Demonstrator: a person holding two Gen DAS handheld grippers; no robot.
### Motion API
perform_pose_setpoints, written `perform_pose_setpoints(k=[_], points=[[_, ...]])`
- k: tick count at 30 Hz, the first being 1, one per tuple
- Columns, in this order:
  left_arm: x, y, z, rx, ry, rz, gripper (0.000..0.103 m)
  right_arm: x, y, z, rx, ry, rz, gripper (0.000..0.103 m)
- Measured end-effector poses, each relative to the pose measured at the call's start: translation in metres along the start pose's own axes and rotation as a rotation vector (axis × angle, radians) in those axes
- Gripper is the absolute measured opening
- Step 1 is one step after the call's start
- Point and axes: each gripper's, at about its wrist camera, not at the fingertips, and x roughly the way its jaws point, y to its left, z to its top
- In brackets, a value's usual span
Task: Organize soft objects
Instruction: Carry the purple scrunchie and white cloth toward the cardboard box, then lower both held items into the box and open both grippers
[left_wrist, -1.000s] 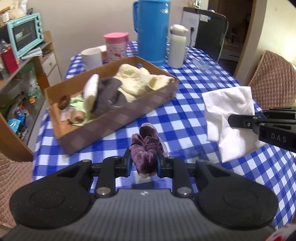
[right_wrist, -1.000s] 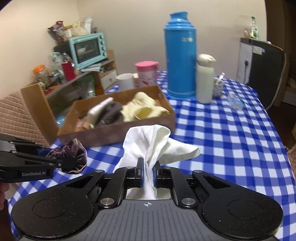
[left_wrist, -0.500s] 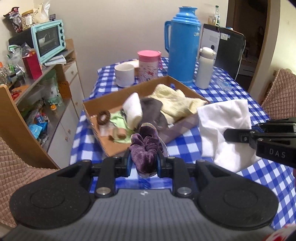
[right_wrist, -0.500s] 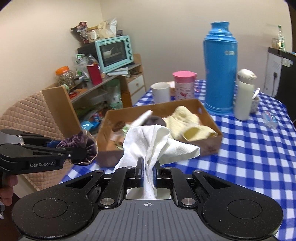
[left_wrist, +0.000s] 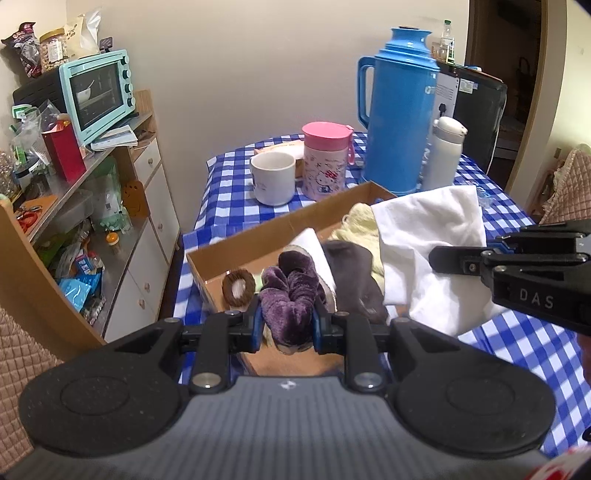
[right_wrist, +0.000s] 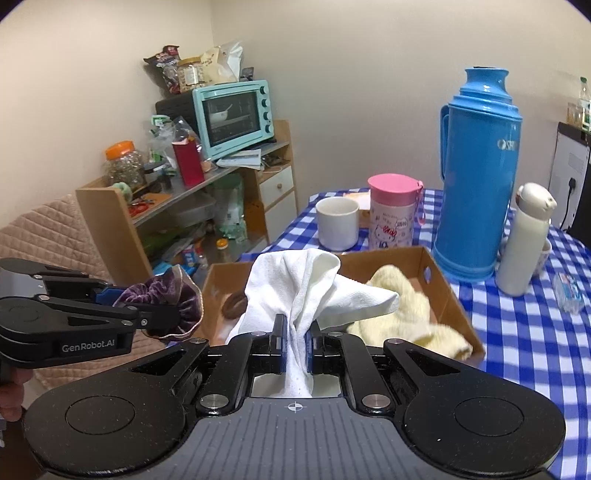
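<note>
My left gripper (left_wrist: 287, 325) is shut on a purple velvet scrunchie (left_wrist: 291, 291) and holds it above the near left end of the cardboard box (left_wrist: 280, 227). My right gripper (right_wrist: 295, 343) is shut on a white cloth (right_wrist: 306, 291), which hangs over the box (right_wrist: 439, 280). The box holds a brown scrunchie (left_wrist: 239, 288), a dark grey cloth (left_wrist: 351, 273) and a pale yellow towel (right_wrist: 402, 310). The right gripper also shows at the right of the left wrist view (left_wrist: 439, 254), and the left gripper at the left of the right wrist view (right_wrist: 162, 314).
The box lies on a blue checked table (right_wrist: 524, 332). Behind it stand a white mug (left_wrist: 273, 177), a pink cup (left_wrist: 325, 158), a tall blue thermos (left_wrist: 399, 110) and a white bottle (left_wrist: 443, 155). A cluttered shelf with a teal oven (left_wrist: 96, 92) is left of the table.
Both grippers have risen and moved left toward the box, carrying the scrunchie and the white cloth. The cloth has left the tabletop and now hangs over the box.
</note>
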Motion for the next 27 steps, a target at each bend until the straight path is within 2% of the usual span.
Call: perform_pose_setpoints(k=[7,13,22,24,27], points=[[0.045,0.01,0.024,0.001,0.016,0.002,0.022,0.042,-0.019,0.018,-0.056,-0.004,-0.064,0.009],[0.085,0.018,0.037,-0.004,0.043,0.004,0.022,0.076,-0.035,0.029,-0.073,0.008,-0.082,0.009],[0.135,0.02,0.044,-0.028,0.087,0.006,0.023,0.127,-0.048,0.025,-0.058,0.036,-0.058,0.01],[0.144,0.021,0.044,-0.041,0.098,0.005,0.026,0.137,-0.05,0.024,-0.042,0.043,-0.053,0.011],[0.154,0.021,0.043,-0.056,0.106,0.0,0.032,0.146,-0.053,0.021,-0.027,0.052,-0.057,0.039]])
